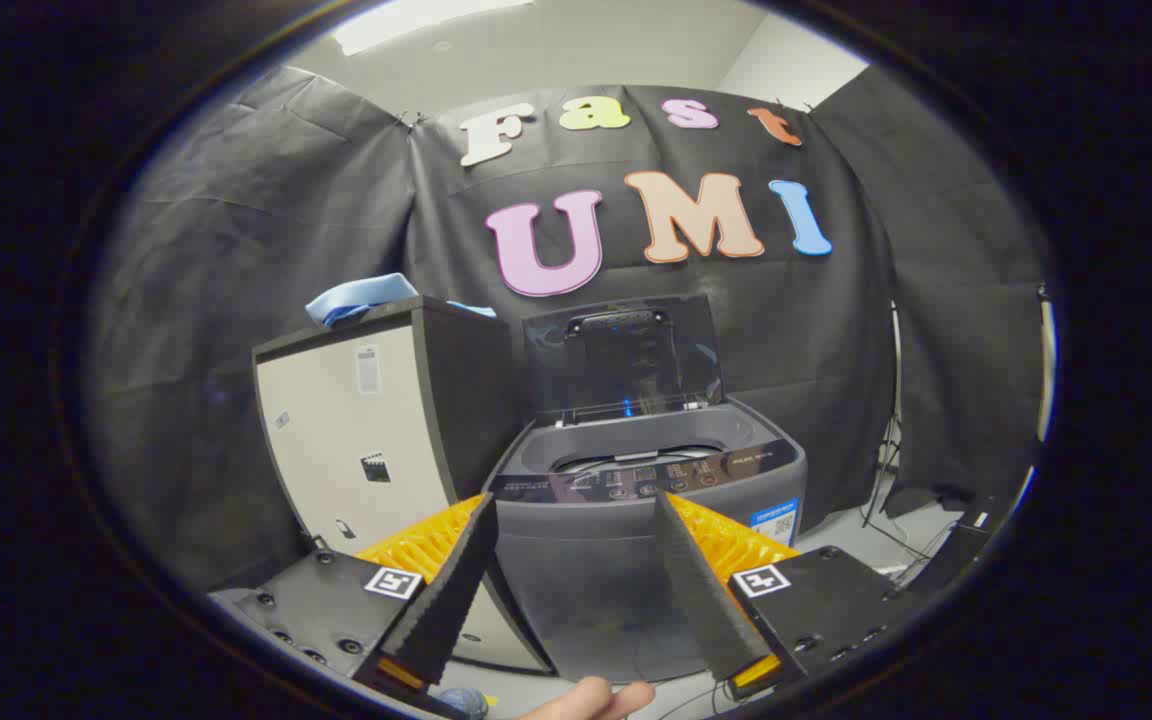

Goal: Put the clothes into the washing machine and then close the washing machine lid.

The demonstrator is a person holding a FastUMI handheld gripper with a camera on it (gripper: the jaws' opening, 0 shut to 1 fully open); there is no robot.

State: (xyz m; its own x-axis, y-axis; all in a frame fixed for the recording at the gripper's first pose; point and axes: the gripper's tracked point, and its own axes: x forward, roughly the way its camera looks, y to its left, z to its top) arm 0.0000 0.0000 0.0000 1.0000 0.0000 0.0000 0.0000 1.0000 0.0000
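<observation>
- Hovering claw (pixel 576 520) spread wide, holding nothing, washing machine (pixel 636 520) just ahead of its fingers, lid (pixel 626 355) upright.
- Blue clothes (pixel 366 298) sit on cabinet (pixel 376 430) top, beside the machine.
- Best move, likely: swing to cabinet top, pinch a bunched fold, lift clear before crossing to drum.

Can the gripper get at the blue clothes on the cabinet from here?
Probably yes. The gripper is open with nothing held, and the blue clothes lie uncovered atop the cabinet, beyond the fingers beside the washing machine.
</observation>
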